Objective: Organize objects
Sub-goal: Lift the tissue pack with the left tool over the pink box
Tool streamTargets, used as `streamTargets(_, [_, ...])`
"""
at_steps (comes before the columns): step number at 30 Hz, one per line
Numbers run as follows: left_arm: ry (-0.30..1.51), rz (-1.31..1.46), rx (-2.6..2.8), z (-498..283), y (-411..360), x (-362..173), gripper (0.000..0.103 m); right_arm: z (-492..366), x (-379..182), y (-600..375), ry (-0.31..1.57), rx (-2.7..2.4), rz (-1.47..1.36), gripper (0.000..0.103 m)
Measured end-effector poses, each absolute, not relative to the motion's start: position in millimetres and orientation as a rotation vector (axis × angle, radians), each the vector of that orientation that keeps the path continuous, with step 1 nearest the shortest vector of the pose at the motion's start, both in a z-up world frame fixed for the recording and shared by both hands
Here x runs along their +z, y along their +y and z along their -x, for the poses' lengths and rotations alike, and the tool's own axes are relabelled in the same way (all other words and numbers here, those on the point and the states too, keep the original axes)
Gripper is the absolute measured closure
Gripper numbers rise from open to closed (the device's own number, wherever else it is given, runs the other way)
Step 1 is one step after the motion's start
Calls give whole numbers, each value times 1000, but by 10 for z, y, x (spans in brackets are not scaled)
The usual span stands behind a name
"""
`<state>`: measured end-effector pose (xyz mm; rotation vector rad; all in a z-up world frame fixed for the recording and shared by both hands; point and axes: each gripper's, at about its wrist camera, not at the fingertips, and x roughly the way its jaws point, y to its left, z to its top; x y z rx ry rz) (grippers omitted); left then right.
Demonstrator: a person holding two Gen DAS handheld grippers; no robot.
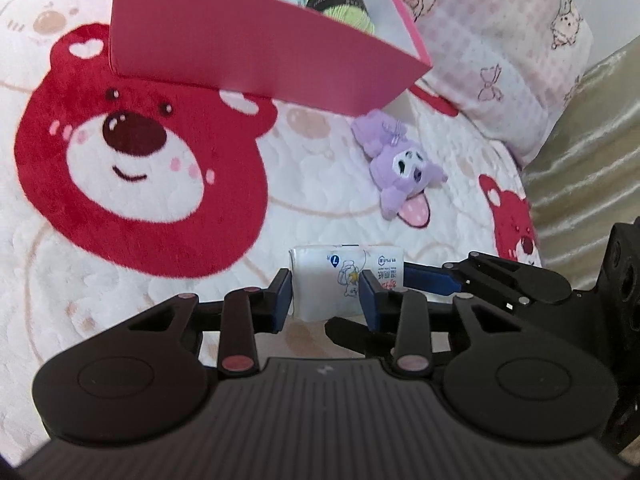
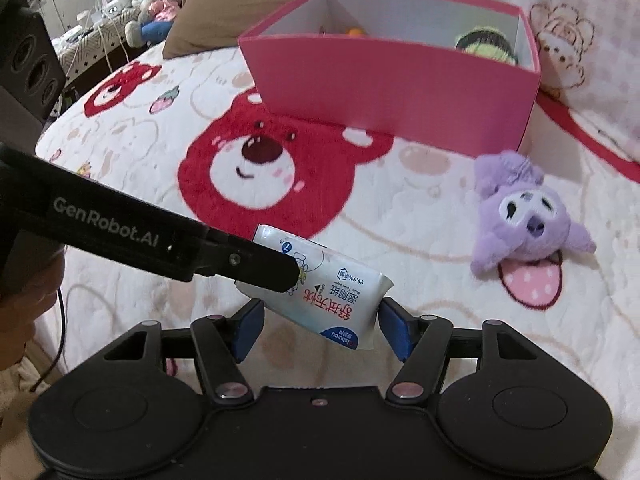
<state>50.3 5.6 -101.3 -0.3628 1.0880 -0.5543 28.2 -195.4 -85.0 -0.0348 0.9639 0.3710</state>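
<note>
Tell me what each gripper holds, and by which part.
The left gripper clamps the wipes pack across one end. The right gripper stands open around the other end, pads not pressing.

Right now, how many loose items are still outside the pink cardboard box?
2: the white wet-wipe packet, held above the bedspread in the left gripper, and the purple plush toy lying before the box. Others may be hidden.

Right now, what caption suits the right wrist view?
Left gripper holds a wipes pack over the bear blanket.
</note>
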Motion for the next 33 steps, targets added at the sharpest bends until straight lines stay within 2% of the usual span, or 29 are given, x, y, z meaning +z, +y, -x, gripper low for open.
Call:
streamTargets(4, [1086, 438, -545, -519, 122, -923, 68, -282, -718, -1942, 930, 371, 26, 31])
streamTargets(9, [1027, 413, -553, -504, 96, -702, 68, -279, -540, -1928, 881, 353, 37, 29])
streamTargets(13, [1014, 376, -563, -505, 53, -534, 68, -292, -420, -1965, 867, 342, 5, 24])
streamTargets(33, [974, 229, -526, -811, 29, 235, 69, -641, 195, -1896, 837, 337, -69, 24])
